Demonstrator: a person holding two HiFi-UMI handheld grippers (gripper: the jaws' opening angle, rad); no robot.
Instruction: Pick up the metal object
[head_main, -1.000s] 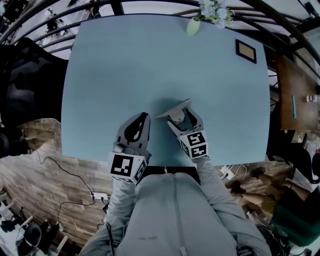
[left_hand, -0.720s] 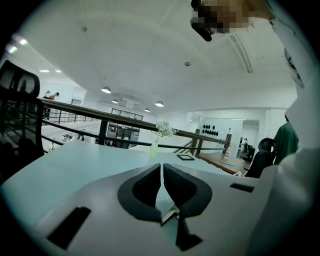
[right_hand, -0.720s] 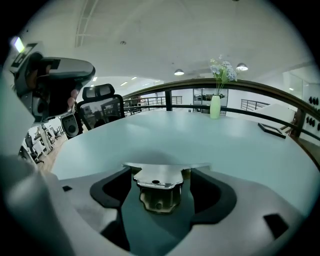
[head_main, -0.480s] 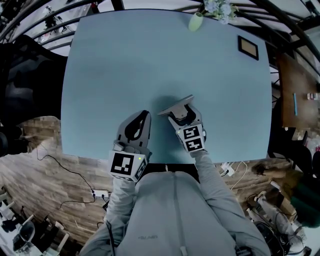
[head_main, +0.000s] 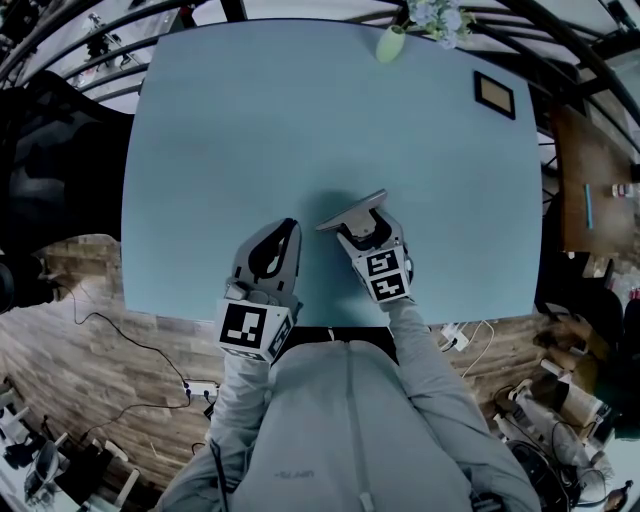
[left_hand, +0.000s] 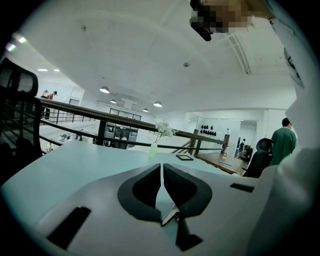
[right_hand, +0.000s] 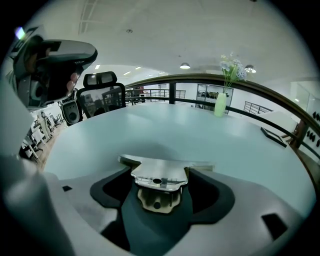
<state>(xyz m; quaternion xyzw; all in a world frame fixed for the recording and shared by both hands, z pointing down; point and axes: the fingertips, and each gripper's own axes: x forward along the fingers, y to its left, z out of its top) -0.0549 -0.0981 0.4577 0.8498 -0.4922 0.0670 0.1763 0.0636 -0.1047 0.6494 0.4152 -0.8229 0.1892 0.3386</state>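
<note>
Pinching a flat, silver-grey metal bracket plate (right_hand: 160, 167), the right gripper (right_hand: 161, 176) has its two dark jaws pressed against the plate's narrow neck from either side. The wider part fans out beyond the tips towards the pale green vase of white flowers (right_hand: 220, 105). In the head view the plate (head_main: 350, 212) sits at the vase-facing end of the right gripper (head_main: 362, 226), well short of the vase (head_main: 390, 44) and over the near part of the pale blue table (head_main: 300, 110). A shadow lies under it, but whether its far edge has cleared the tabletop cannot be told.

The left gripper (left_hand: 162, 172) has its jaws drawn almost together on nothing, with only a thin slit between the pads. It lies just beside the right one, on the side away from the vase's flowers (head_main: 285, 235).

The grip looks narrow and set behind the plate's mass, so the wide end will likely want to droop or swivel. Doing the lift well means:
- keeping the squeeze firm and even;
- raising straight up, not dragging towards the vase;
- holding the wrist level so the plate stays flat;
- leaving the left gripper parked clear of the plate's near corner.
</note>
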